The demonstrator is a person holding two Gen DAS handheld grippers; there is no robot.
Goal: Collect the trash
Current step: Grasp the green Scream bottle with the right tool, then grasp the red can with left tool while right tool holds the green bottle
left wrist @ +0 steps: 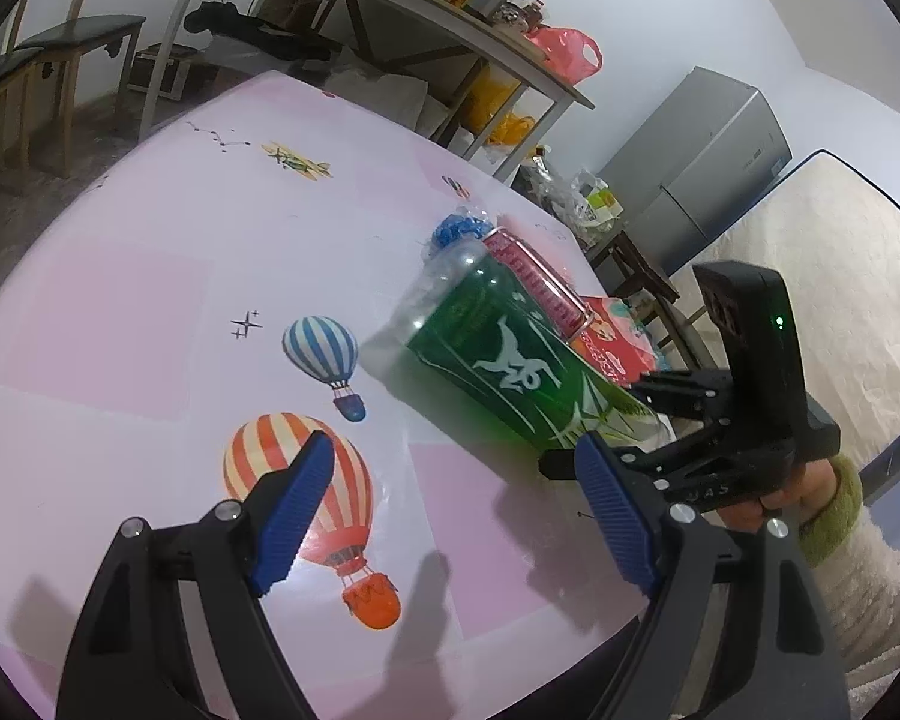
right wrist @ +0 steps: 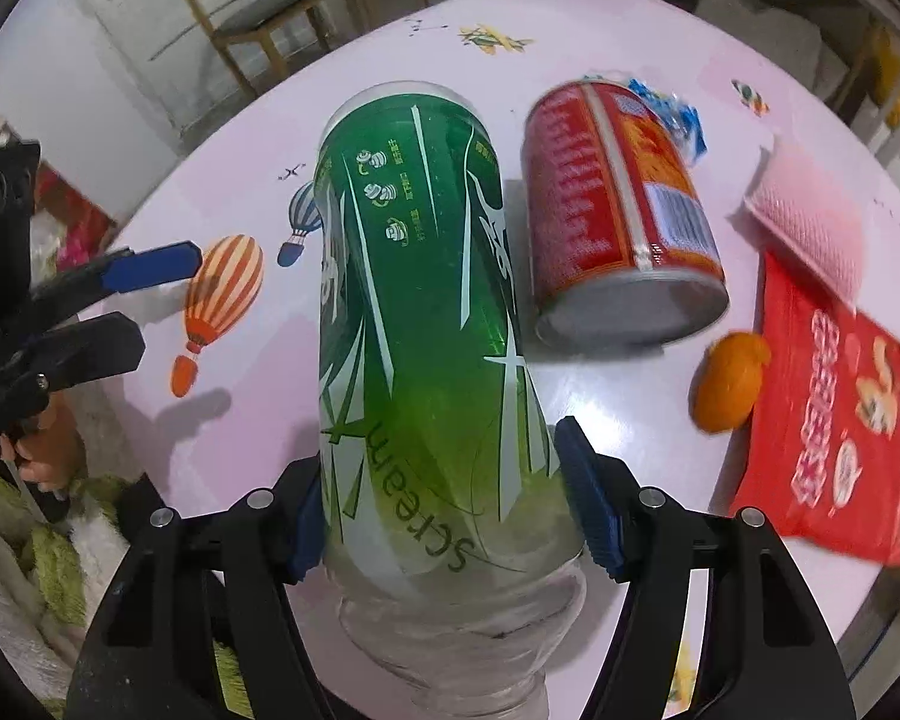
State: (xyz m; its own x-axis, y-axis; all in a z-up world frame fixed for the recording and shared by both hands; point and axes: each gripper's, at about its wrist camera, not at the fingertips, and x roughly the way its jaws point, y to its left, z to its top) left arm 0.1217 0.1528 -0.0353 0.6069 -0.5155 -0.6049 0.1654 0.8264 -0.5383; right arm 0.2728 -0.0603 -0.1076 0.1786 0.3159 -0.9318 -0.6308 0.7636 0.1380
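On the table (right wrist: 600, 384): 1 green plastic bottle (right wrist: 426, 324), 1 red can (right wrist: 618, 222), 1 orange peel (right wrist: 727, 381), 1 red snack bag (right wrist: 834, 414), 1 pink padded pouch (right wrist: 810, 222), 1 blue crumpled wrapper (right wrist: 678, 114). Printed on the cloth: 2 big balloons, 1 plane. Off the table: 1 fridge (left wrist: 708, 168), 1 shelf unit (left wrist: 390, 6), approx 2 chairs (left wrist: 54, 54)
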